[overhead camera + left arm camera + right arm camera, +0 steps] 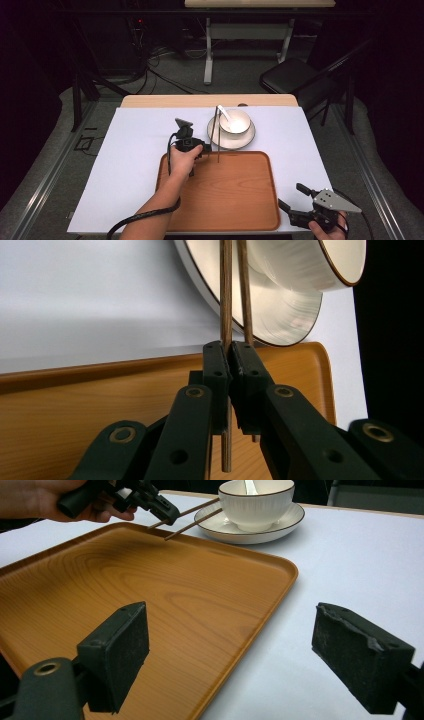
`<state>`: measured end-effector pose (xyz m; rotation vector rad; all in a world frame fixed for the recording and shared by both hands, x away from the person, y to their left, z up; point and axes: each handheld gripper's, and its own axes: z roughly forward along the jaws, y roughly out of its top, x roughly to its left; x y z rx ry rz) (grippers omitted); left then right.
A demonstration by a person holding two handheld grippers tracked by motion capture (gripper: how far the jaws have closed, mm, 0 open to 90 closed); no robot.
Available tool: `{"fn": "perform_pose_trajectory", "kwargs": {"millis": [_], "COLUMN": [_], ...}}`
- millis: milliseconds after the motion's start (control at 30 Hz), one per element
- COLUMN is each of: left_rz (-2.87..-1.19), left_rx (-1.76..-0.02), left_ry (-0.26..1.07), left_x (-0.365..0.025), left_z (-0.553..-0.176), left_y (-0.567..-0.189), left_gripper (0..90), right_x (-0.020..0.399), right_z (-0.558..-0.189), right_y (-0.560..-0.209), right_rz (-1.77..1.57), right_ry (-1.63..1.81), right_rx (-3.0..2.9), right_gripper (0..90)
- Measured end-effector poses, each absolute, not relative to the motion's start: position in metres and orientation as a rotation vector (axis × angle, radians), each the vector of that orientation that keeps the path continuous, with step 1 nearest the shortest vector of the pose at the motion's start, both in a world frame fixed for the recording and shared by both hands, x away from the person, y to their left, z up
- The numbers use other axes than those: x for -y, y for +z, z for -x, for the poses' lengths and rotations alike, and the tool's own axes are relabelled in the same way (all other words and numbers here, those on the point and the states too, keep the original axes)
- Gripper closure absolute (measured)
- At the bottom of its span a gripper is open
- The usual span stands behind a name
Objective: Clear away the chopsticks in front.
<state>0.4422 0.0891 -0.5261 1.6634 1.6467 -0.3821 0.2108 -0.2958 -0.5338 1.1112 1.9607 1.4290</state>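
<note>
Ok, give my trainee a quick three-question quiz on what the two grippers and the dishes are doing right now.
1. True or false: the left gripper is clamped on the chopsticks.
2. What lies inside the bowl?
A. a white spoon
B. a fork
C. nothing
3. Fill in: the right gripper has its jaws ____ near the corner of the wooden tray.

Key
1. True: both sticks sit between its closed pads.
2. A: the spoon rests in the bowl, which stands on the saucer.
3. Open, with nothing between them.
</note>
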Motion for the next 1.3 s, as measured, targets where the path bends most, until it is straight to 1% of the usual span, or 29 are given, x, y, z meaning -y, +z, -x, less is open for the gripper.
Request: {"fn": "perform_pose_trajectory", "kwargs": {"millis": [233, 300, 500, 600, 633, 667, 767, 900, 933, 967, 1067, 1100, 1133, 1233, 1300], "left_rz": [-1.629, -1.621, -1.623, -1.611, -1.611, -1.611, -1.610, -1.598, -1.604, -1.604, -1.641, -1.641, -1.660, -1.679, -1.693], "left_rx": [-1.646, -1.654, -1.646, -1.638, -1.638, -1.638, -1.638, -1.631, -1.628, -1.628, -1.636, -1.636, -1.642, -1.656, -1.668], "left_ry": [-0.363, -0.334, -0.313, -0.294, -0.294, -0.288, -0.288, -0.285, -0.277, -0.277, -0.232, -0.232, -0.213, -0.200, -0.193], "left_x": [-0.108, -0.117, -0.131, -0.144, -0.144, -0.151, -0.157, -0.169, -0.173, -0.173, -0.179, -0.179, -0.181, -0.183, -0.185], "left_z": [-0.433, -0.427, -0.412, -0.394, -0.394, -0.384, -0.375, -0.355, -0.345, -0.345, -0.324, -0.324, -0.314, -0.304, -0.291], "left_y": [-0.523, -0.520, -0.516, -0.514, -0.514, -0.514, -0.514, -0.514, -0.512, -0.512, -0.512, -0.512, -0.513, -0.515, -0.518], "left_gripper": [85.6, 85.6, 85.6, 85.6, 85.6, 85.6, 85.6, 85.6, 85.6, 85.6, 85.6, 85.6, 85.6, 85.6, 85.6], "right_x": [0.296, 0.295, 0.295, 0.296, 0.296, 0.296, 0.296, 0.296, 0.296, 0.296, 0.296, 0.296, 0.296, 0.296, 0.296], "right_z": [-0.211, -0.211, -0.211, -0.211, -0.211, -0.212, -0.212, -0.212, -0.212, -0.212, -0.212, -0.212, -0.212, -0.212, -0.212], "right_y": [-0.534, -0.534, -0.534, -0.534, -0.534, -0.534, -0.534, -0.534, -0.534, -0.534, -0.534, -0.534, -0.534, -0.534, -0.534], "right_rz": [-1.114, -1.114, -1.118, -1.121, -1.121, -1.121, -1.125, -1.126, -1.127, -1.127, -1.128, -1.128, -1.129, -1.134, -1.133], "right_ry": [1.429, 1.428, 1.429, 1.434, 1.434, 1.436, 1.436, 1.437, 1.437, 1.437, 1.435, 1.435, 1.435, 1.436, 1.436], "right_rx": [-1.961, -1.962, -1.963, -1.963, -1.963, -1.963, -1.965, -1.964, -1.963, -1.963, -1.962, -1.961, -1.961, -1.961, -1.960], "right_gripper": [15.0, 14.9, 14.9, 14.9, 14.9, 14.9, 15.0, 15.0, 15.0, 15.0, 15.0, 15.0, 15.0, 15.0, 15.0]}}
